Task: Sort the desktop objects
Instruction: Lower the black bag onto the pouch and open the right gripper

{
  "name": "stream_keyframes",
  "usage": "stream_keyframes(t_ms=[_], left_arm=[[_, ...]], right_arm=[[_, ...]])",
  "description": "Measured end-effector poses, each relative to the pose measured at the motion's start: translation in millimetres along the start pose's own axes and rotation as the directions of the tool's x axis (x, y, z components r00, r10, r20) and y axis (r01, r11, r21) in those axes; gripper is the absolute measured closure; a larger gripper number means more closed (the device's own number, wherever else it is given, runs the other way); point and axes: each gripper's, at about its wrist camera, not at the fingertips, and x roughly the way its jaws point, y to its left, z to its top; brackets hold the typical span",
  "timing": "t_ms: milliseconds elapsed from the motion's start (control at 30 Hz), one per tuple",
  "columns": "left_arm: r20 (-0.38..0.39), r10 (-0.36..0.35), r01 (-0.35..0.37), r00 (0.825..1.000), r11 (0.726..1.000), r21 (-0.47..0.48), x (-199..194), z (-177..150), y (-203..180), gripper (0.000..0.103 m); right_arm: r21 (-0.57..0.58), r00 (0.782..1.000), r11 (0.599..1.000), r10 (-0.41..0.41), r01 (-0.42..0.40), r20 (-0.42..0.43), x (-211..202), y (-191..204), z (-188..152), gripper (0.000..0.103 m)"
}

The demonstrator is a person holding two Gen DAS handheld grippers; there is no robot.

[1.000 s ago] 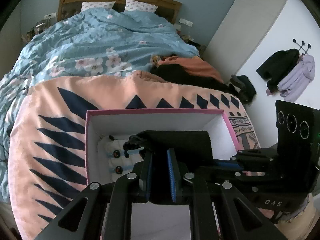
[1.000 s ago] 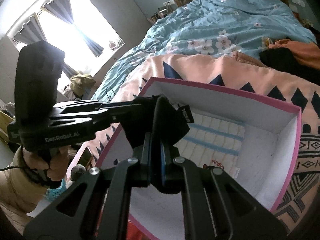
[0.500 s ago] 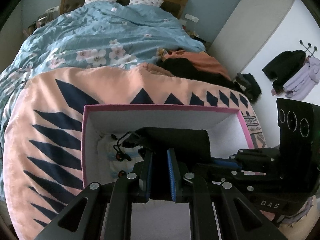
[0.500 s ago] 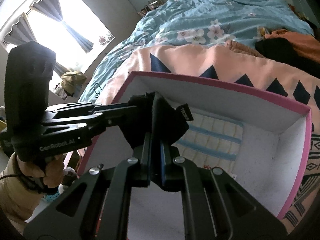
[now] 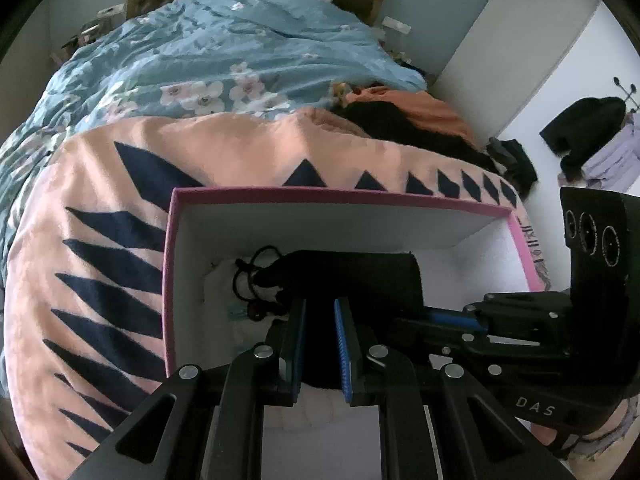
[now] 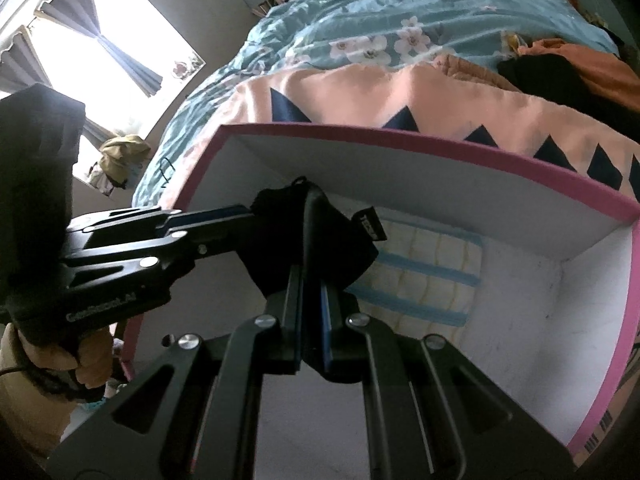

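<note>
- The left gripper (image 5: 320,344) is clamped on a black drawstring pouch (image 5: 352,276) at the lower middle of the left wrist view. The right gripper (image 6: 310,308) pinches the same pouch (image 6: 320,232), so the pouch hangs between the two tools.
- The pouch sits inside the walls of the pink-rimmed box (image 5: 328,194), in the centre of both frames, above a white pack with blue stripes (image 6: 424,276) lying on the box floor.
- To do this step well, I would lower both hands evenly so the fabric does not twist or catch the near rim.
- Aim for the bare white floor towards the right of the box (image 6: 520,320), rather than piling it on the pack.
- The cords (image 5: 248,280) trail at the pouch's left end. Let them settle inside the wall before letting go.
- Whether the pouch already touches the bottom is hard to tell here, since the fingers hide its underside. Release only once it feels supported.
</note>
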Motion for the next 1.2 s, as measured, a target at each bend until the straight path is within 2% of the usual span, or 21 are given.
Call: stream_keyframes(t_ms=[400,467,533,567,667,700,767,967,1033,1200], left_arm=[[-0.001,0.057,-0.057,0.998,0.998,0.016,3,-8,3,0.089],[0.005,0.059,-0.059,0.998,0.998,0.015,1,-9,2,0.089],[0.011,0.066,-0.066,0.998,0.998,0.018,-1,-11,2,0.087],[0.015,0.069,-0.070,0.997,0.997,0.018,-3,-11,1,0.084],[0.041,0.078,-0.079,0.996,0.997,0.014,-11,-16,1,0.076],[0.051,0.079,-0.079,0.996,0.997,0.013,-14,-17,1,0.073],[0.076,0.078,-0.080,0.994,0.997,0.019,-24,-22,-2,0.057],[0.169,0.101,-0.112,0.980,0.992,0.058,-62,-45,-14,0.026],[0.192,0.107,-0.118,0.976,0.992,0.045,-73,-51,-16,0.020],[0.239,0.120,-0.121,0.964,0.993,-0.008,-102,-75,-12,0.019]], right_arm=[[0.053,0.996,0.996,-0.069,0.072,-0.050,13,-20,-4,0.091],[0.059,0.995,0.995,-0.080,0.083,-0.059,14,-22,-5,0.085],[0.065,0.993,0.993,-0.098,0.102,-0.061,12,-25,-6,0.073],[0.068,0.993,0.992,-0.104,0.108,-0.061,12,-26,-6,0.071],[0.076,0.986,0.985,-0.149,0.155,-0.072,10,-30,-7,0.056],[0.075,0.983,0.981,-0.172,0.177,-0.072,7,-30,-8,0.055],[0.069,0.980,0.979,-0.189,0.194,-0.063,2,-29,-10,0.055],[0.059,0.979,0.977,-0.204,0.204,0.000,-25,-24,-21,0.055],[0.055,0.982,0.982,-0.185,0.183,0.035,-39,-20,-28,0.055],[-0.015,0.989,0.993,-0.112,0.113,0.094,-74,2,-53,0.055]])
